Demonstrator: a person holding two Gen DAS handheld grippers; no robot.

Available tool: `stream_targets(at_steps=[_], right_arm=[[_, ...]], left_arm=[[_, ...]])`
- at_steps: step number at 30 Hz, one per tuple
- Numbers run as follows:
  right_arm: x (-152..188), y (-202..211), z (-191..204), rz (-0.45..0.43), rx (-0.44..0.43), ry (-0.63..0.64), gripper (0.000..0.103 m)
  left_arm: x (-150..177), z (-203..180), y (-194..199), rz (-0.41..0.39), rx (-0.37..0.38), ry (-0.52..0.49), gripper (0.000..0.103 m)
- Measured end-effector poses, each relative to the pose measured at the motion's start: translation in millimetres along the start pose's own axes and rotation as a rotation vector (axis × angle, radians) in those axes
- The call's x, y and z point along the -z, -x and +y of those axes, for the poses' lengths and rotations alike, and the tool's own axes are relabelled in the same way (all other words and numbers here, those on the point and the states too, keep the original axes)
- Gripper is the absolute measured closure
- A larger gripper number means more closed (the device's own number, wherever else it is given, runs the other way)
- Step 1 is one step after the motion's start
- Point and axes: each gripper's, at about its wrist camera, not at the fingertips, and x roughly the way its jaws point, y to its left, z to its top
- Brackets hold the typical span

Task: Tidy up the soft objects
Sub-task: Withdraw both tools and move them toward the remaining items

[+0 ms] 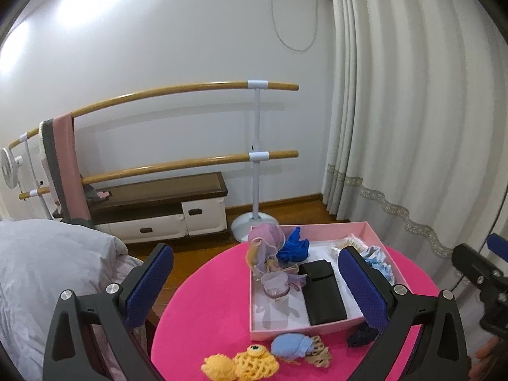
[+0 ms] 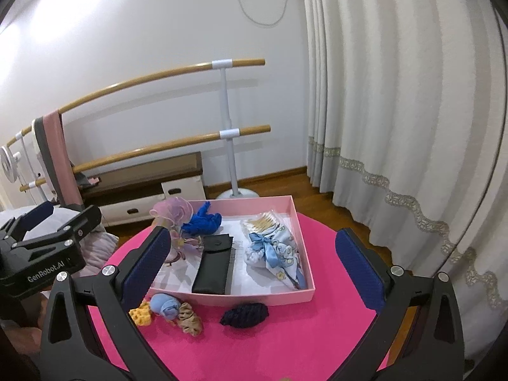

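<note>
Both grippers, left (image 1: 254, 282) and right (image 2: 254, 265), hover with jaws wide and empty above a round pink table (image 2: 254, 346). Nearest lie a yellow knit toy (image 1: 241, 363), a blue scrunchie (image 2: 165, 306) and a navy scrunchie (image 2: 244, 314). Behind them, a pink box (image 2: 254, 298) holds a black pouch (image 2: 212, 266), bright blue yarn piece (image 2: 203, 220), lilac flower (image 2: 173, 212) and ribboned cloth bundle (image 2: 276, 250).

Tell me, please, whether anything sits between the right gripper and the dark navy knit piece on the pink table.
Nothing visible does. The navy piece lies alone on the table, just in front of the pink box, and the open right gripper hangs above it with clear space below. The nearest items, the light-blue and tan pieces, lie off to the left.
</note>
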Motion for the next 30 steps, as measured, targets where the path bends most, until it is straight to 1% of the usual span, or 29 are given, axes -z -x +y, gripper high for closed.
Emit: stream_targets(at_steps=[5,12,15,18,22,30], right_arm=[[12,19,0,-0.014,-0.009,-0.009,0.000],[30,41,6,-0.022,-0.017,-0.027,0.000],[38,49,7,-0.023,-0.017,-0.023,0.000],[46,59,9,-0.022,-0.041,-0.036,0.000],[53,66,14,-0.020,-0.045,-0.024,0.000],[59,72,15,-0.015,-0.044,-0.025,0.000]], left_arm=[[20,3,29,-0.003,-0.003,-0.002,0.000],[33,-2,56,0.002,-0.027,-0.015,0.000],[31,-2,62,0.012,-0.020,-0.009,0.000],[36,1,70,0.023,-0.017,-0.005,0.000],[41,7,77,0.052,-0.016,0.006,0.000],[44,12,98,0.035,-0.032,0.000,0.000]])
